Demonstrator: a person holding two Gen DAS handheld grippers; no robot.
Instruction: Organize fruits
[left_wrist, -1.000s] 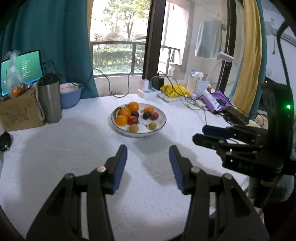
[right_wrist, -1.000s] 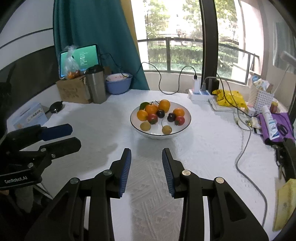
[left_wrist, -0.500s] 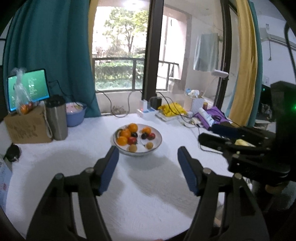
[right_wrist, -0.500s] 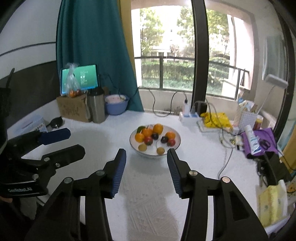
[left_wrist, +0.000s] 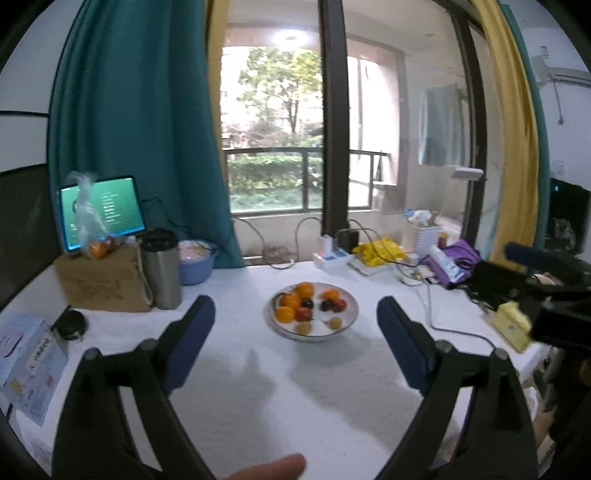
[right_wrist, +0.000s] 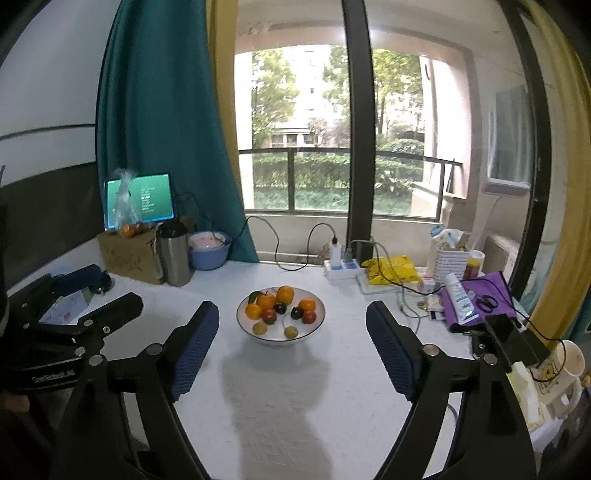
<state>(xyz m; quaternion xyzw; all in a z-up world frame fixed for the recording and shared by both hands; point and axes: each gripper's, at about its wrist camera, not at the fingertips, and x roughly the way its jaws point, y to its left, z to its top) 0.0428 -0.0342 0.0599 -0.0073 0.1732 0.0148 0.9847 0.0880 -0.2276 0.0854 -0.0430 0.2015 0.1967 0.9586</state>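
**Both grippers wide and empty, fruit bowl ahead of them**

Left gripper: jaws have just been opening, now spread wide, nothing between the blue pads. Right gripper: same, jaws just opened wide, nothing gripped.

White bowl sits on the white table, mid-table, toward the window. Inside: oranges at the back and left, dark plums and red fruit in the middle, two small yellow-green fruits at the front.

In both wrist views the bowl appears framed between the fingertips but lies beyond them, no contact. Both grippers are above the table surface, angled slightly down at the bowl.

In the right wrist view the left gripper is at the left edge, beside the table. In the left wrist view the right gripper is at the right edge. A fingertip shows at the bottom of the left view.
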